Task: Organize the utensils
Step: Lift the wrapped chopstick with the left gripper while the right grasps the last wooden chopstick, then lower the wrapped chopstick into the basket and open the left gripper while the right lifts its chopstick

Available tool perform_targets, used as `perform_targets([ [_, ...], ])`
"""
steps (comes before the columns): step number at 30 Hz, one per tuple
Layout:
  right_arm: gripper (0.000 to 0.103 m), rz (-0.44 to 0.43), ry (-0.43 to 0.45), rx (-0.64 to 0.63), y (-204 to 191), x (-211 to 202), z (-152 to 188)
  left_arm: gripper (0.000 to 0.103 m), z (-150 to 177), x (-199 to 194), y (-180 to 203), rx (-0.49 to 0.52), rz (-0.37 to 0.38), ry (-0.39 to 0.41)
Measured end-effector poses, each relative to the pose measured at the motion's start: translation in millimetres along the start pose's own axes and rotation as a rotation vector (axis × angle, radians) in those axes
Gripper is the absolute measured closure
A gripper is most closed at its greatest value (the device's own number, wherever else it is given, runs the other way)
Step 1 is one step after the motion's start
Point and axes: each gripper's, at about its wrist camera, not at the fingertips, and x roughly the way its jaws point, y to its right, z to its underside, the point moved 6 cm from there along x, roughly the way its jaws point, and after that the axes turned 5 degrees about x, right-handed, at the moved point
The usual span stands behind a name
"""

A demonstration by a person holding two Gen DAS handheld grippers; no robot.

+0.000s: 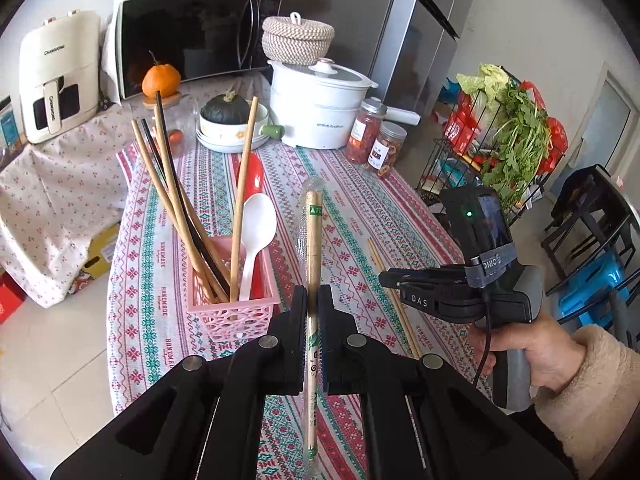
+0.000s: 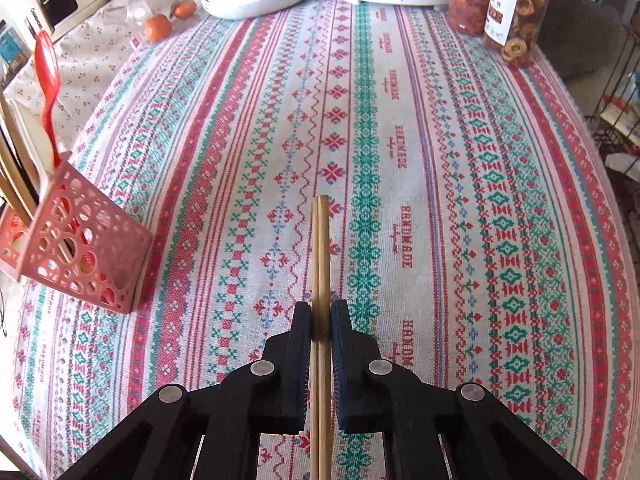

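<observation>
My left gripper (image 1: pixel 313 294) is shut on a pair of wrapped disposable chopsticks (image 1: pixel 314 232), held above the patterned tablecloth (image 1: pixel 360 216) just right of the pink basket (image 1: pixel 236 312). The basket holds several wooden and dark chopsticks (image 1: pixel 176 200), a white spoon (image 1: pixel 256 232) and a red spoon (image 1: pixel 252 176). My right gripper (image 2: pixel 321 308) is shut on a bare bamboo chopstick pair (image 2: pixel 320 248) low over the cloth. The pink basket (image 2: pixel 76 240) stands to its left. In the left wrist view the right gripper (image 1: pixel 386 280) is at the right, held by a hand in a fleece sleeve.
At the table's far end stand a white pot (image 1: pixel 320 108), two snack jars (image 1: pixel 366 132) and a bowl with a dark squash (image 1: pixel 230 120). Tangerines (image 2: pixel 158 26) lie at the far left. A wire rack with greens (image 1: pixel 508 132) and chairs (image 1: pixel 592 216) stand to the right.
</observation>
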Motion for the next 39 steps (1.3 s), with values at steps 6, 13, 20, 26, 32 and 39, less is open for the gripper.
perform_targets([
  [6,0.096,-0.059,0.165,-0.001,-12.0,-51.0,-6.2,0.098,-15.4,-35.6,-6.4,-0.017,-0.009,0.123],
  [13,0.098,-0.102,0.356,-0.04,-30.8,-104.6,-19.8,0.098,-34.3,-72.6,-23.6,-0.094,-0.056,0.341],
  [20,0.099,-0.147,0.474,-0.067,-50.6,-134.6,-29.7,0.098,-52.9,-78.6,-51.0,-0.17,-0.129,0.517],
  [26,0.099,-0.156,0.494,-0.095,-63.9,-139.9,-34.3,0.098,-65.6,-60.3,-62.6,-0.178,-0.199,0.577],
  [32,0.099,-0.169,0.516,-0.129,-72.6,-146.9,-32.9,0.098,-67.6,-37.9,-63.4,-0.125,-0.283,0.596],
  [39,0.099,-0.192,0.534,-0.14,-76.0,-158.0,-32.3,0.098,-57.6,-6.4,-72.5,-0.136,-0.312,0.544],
])
